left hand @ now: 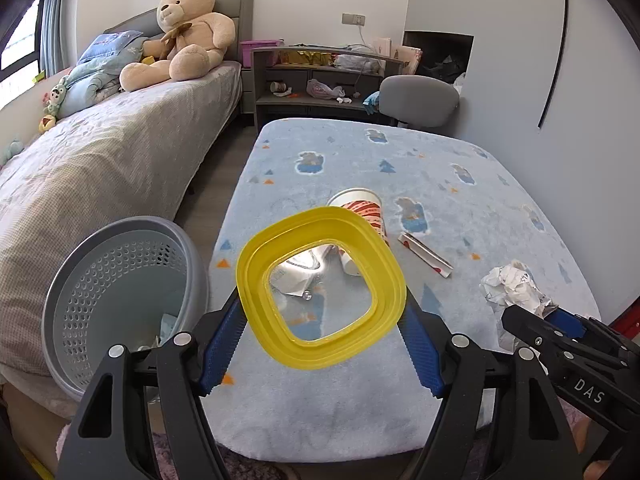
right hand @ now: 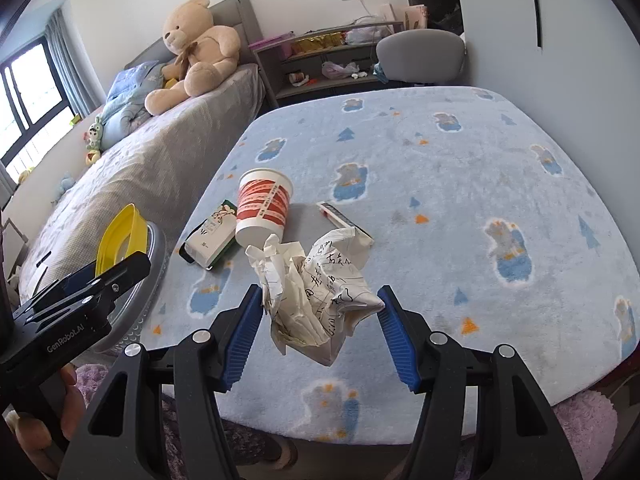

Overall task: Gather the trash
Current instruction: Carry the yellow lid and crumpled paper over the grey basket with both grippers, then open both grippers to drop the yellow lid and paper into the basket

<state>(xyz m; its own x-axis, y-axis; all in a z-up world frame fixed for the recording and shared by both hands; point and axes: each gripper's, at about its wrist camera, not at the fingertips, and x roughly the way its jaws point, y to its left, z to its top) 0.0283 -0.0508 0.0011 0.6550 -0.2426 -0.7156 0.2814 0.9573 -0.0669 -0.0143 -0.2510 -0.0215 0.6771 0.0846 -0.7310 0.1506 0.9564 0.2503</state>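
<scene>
just ahead of the left gripper, the yellow lid hid most of the paper cup; the basket's contents were too obscured to tell.

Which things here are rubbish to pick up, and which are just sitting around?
Trash job: yellow lid, crumpled paper, paper cup, small carton, flat wrapper, grey bin.
Lying about: teddy bear, grey chair, shelf.

A desk covered in pale blue fleece with bear prints carries a red-and-white paper cup on its side, a green-and-white carton and a narrow white wrapper.
</scene>
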